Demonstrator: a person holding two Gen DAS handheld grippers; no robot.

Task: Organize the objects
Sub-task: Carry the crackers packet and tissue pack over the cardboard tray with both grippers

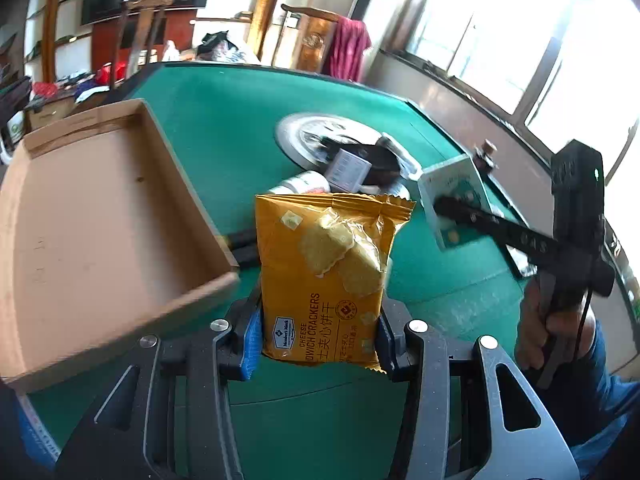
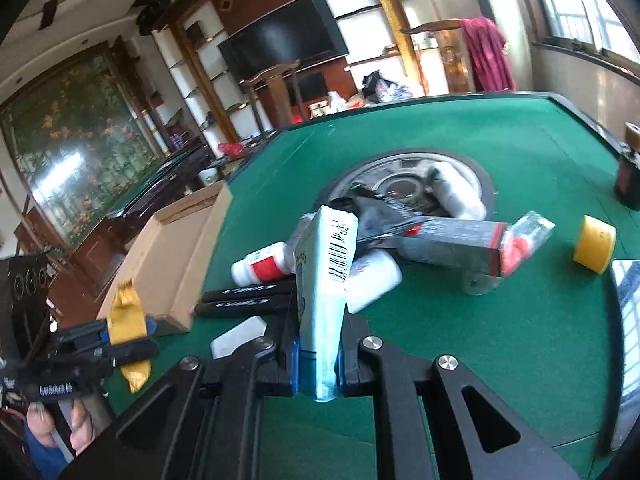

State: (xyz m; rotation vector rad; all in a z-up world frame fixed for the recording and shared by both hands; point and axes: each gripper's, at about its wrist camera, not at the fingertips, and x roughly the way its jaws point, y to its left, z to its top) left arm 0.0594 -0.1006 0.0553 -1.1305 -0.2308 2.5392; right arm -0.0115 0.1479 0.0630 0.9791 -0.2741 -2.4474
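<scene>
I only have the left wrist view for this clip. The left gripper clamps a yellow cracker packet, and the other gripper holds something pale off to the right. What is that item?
Observer: The right gripper is shut on a light blue carton with a barcode on its upper side.
Operator: Anything on the table I can't see?
Observer: Yes, a short yellow cylinder lies on the green table, right of the pile.
Operator: Where's the left gripper relative to the box?
Observer: The left gripper holds the yellow cracker packet just outside the cardboard box, by its near corner.
</scene>
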